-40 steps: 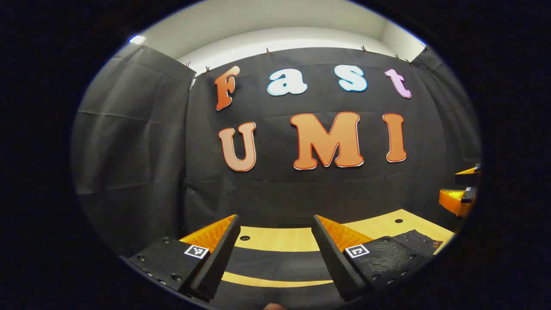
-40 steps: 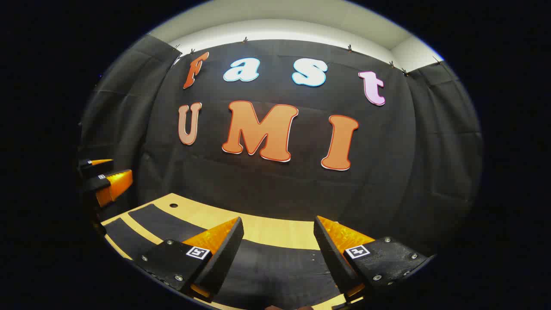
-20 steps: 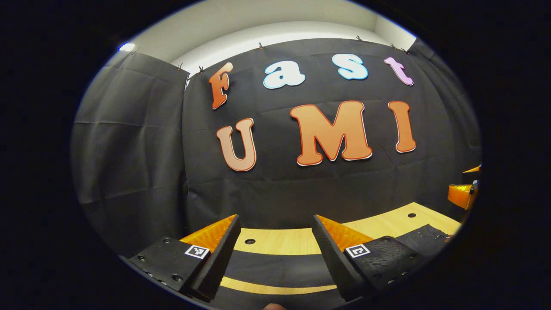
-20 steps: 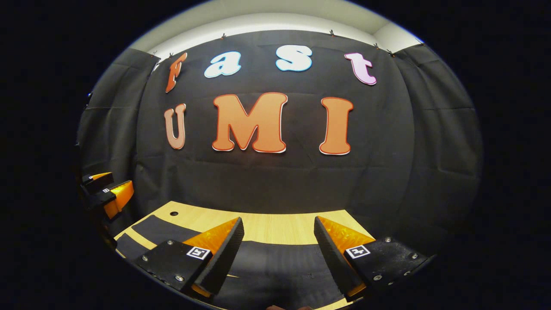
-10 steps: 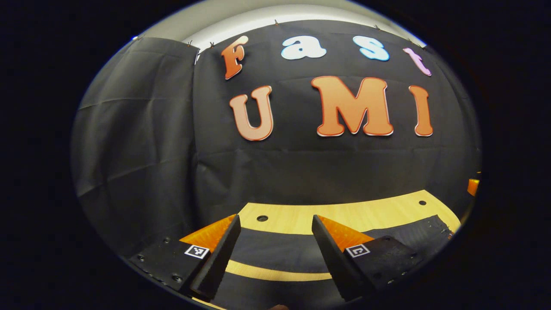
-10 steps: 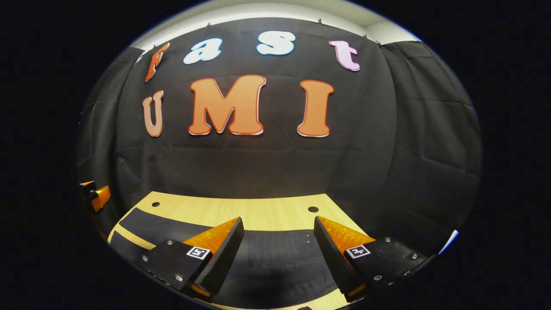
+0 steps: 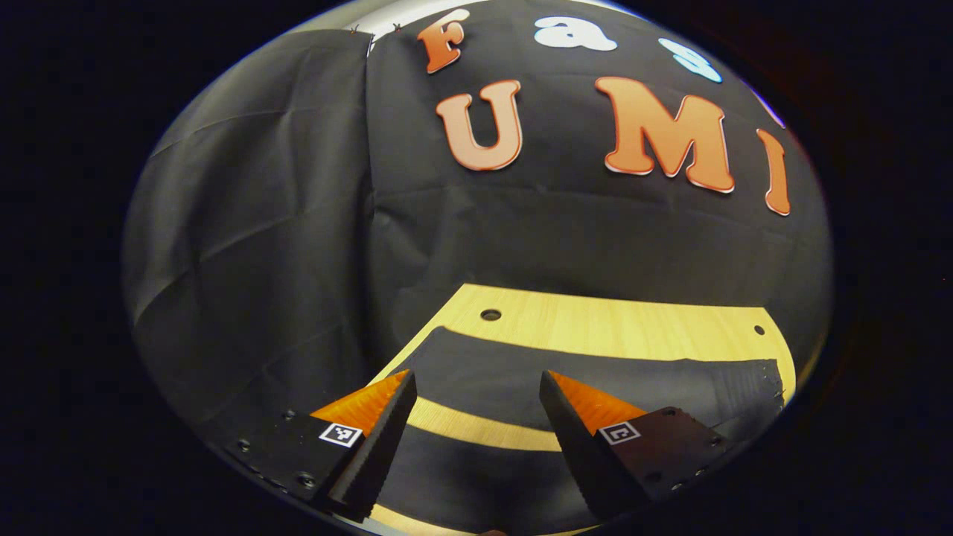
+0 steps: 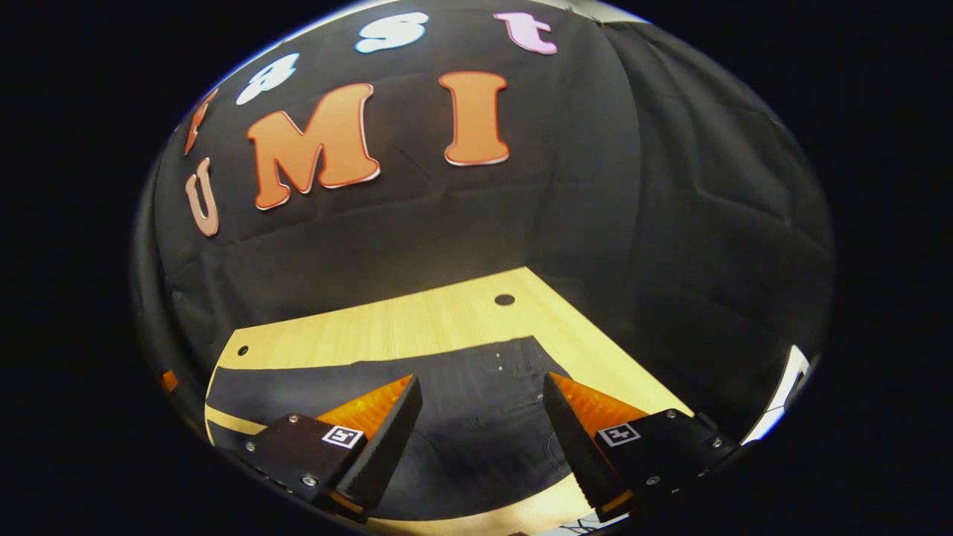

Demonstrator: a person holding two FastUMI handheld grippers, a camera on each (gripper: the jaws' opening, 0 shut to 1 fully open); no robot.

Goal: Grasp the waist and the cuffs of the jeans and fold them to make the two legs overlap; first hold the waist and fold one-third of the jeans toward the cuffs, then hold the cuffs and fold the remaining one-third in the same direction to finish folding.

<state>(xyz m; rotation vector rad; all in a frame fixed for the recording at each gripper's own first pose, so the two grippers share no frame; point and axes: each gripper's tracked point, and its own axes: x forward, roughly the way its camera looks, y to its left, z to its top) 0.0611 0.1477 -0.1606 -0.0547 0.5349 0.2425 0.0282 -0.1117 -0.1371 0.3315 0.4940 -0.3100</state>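
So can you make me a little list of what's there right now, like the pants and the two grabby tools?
jeans: dark pair, lying flat on the table, legs apart, not folded yet
table: light wood with small round holes
left tool: open, above the leg end of the jeans, holding nothing
right tool: open, above the waist end, holding nothing
wall: black cloth behind the table

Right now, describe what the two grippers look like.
Left gripper: two wedge-shaped fingers tapering to points, serrated inner edges, on black plates with screws and a small square black-and-white marker each. Right gripper: same build, with a marker on each plate. No cables or sleeves visible.
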